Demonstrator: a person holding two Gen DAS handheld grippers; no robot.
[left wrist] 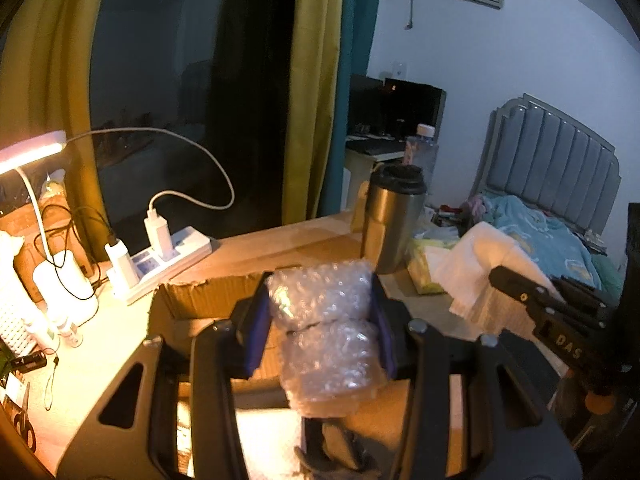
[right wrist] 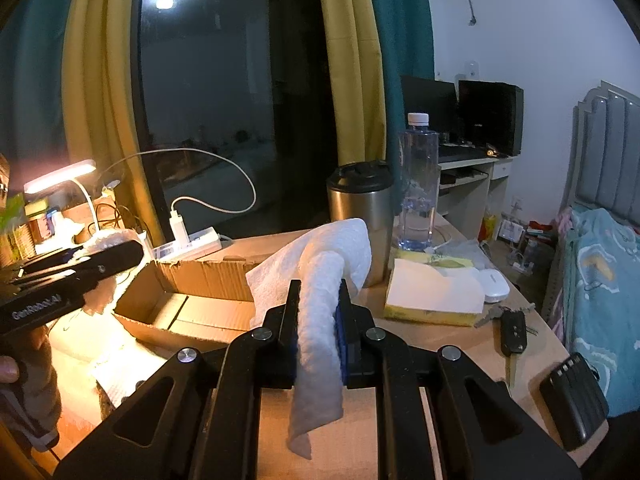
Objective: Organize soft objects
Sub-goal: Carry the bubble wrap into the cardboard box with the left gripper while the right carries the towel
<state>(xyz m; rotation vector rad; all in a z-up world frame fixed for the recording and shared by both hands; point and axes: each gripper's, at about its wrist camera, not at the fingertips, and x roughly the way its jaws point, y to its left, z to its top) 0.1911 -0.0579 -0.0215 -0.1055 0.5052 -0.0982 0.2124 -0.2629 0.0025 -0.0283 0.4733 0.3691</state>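
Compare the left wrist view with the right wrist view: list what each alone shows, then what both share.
Left wrist only: the left gripper shut on bubble wrap; scissors.
Right wrist only: car keys, a mouse, a power bank.
Both: the right gripper shut on a paper towel, cardboard box, steel tumbler, power strip, lamp.

Black claw [right wrist: 320, 300], blue pads [right wrist: 341, 328] (silver screws), lettering perhaps "GenRobot.AI".
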